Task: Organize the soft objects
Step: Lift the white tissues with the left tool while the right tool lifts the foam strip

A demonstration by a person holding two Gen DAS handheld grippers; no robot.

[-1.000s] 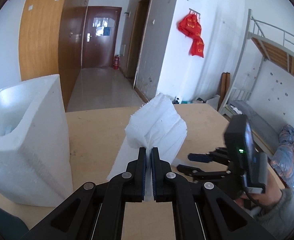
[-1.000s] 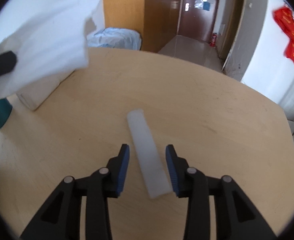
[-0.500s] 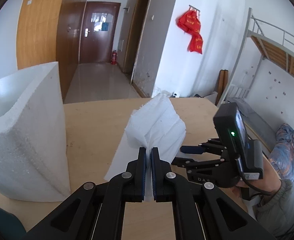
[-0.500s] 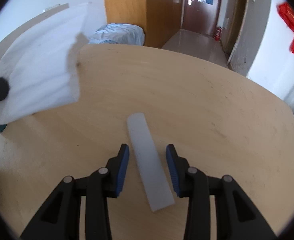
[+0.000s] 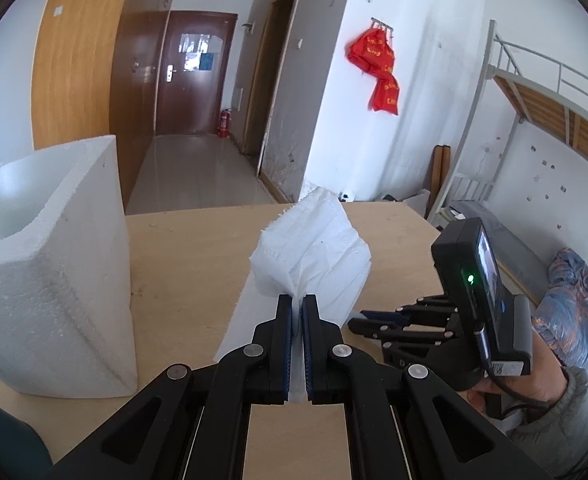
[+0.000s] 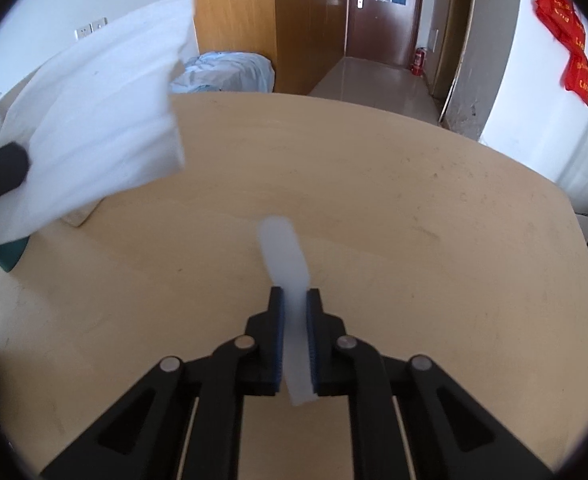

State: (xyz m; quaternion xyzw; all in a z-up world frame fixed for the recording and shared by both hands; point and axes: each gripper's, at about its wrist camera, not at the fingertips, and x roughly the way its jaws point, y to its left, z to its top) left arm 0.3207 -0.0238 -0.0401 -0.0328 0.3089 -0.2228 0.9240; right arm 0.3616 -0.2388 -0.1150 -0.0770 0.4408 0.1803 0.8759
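On the round wooden worktop (image 6: 414, 220), the left gripper (image 5: 298, 312) is pinching a crumpled white foam sheet (image 5: 314, 256); the right gripper (image 6: 294, 304) is clamping a translucent white foam strip (image 6: 284, 256); the white foam box (image 5: 54, 264) at nine o'clock is awaiting both.

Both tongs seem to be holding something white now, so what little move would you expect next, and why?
Probably lift the foam strip off the table. The right tongs look closed on it, while the left tongs hold the white tissue beside the foam box.

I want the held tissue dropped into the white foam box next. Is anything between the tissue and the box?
Nothing visible. The left gripper is shut on the tissue, and only bare table lies between it and the foam box to its left.
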